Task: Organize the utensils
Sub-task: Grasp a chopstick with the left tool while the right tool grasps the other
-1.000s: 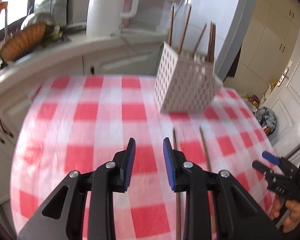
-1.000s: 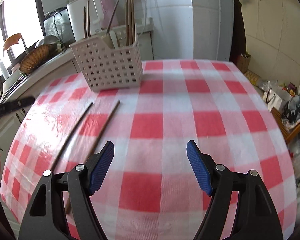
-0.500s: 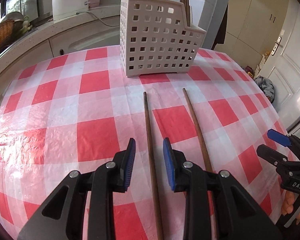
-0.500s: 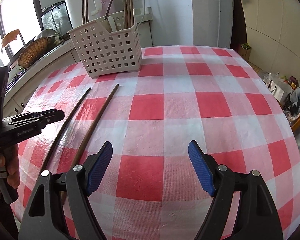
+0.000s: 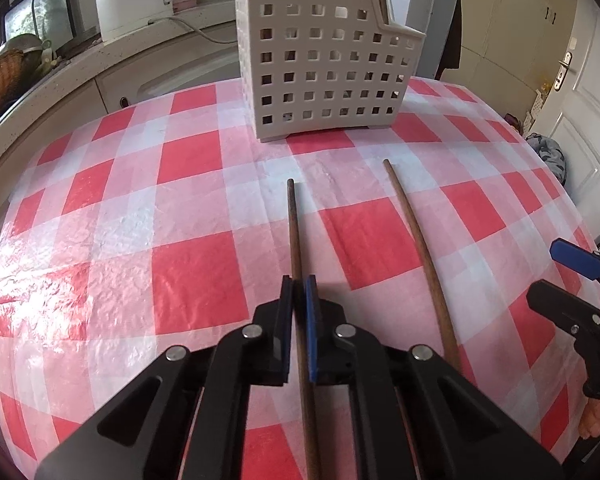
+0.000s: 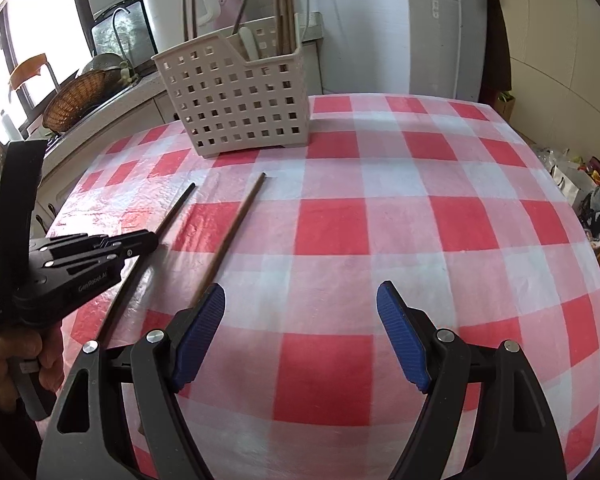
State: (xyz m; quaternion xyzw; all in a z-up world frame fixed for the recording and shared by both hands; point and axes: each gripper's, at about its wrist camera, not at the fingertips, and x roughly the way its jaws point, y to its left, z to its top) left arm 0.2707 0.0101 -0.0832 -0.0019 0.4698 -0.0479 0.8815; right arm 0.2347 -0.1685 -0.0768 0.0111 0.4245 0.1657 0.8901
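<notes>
While the left gripper's [image 5: 299, 298] jaws clench it, the chopstick [image 5: 294, 232] points lengthwise toward the basket [image 5: 320, 52].

Glossy plastic tablecloth [image 5: 196, 280] (crinkled), wooden chopsticks [image 5: 416, 236], perforated plastic basket [image 5: 320, 60]

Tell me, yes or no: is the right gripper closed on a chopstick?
No. The right gripper stands wide open over bare checked cloth, while the lighter chopstick lies just outside its left finger.

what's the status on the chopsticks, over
Left gripper just closed on the left chopstick. Right gripper open, empty. Second chopstick loose on the cloth. Path to the basket looks clear.
</notes>
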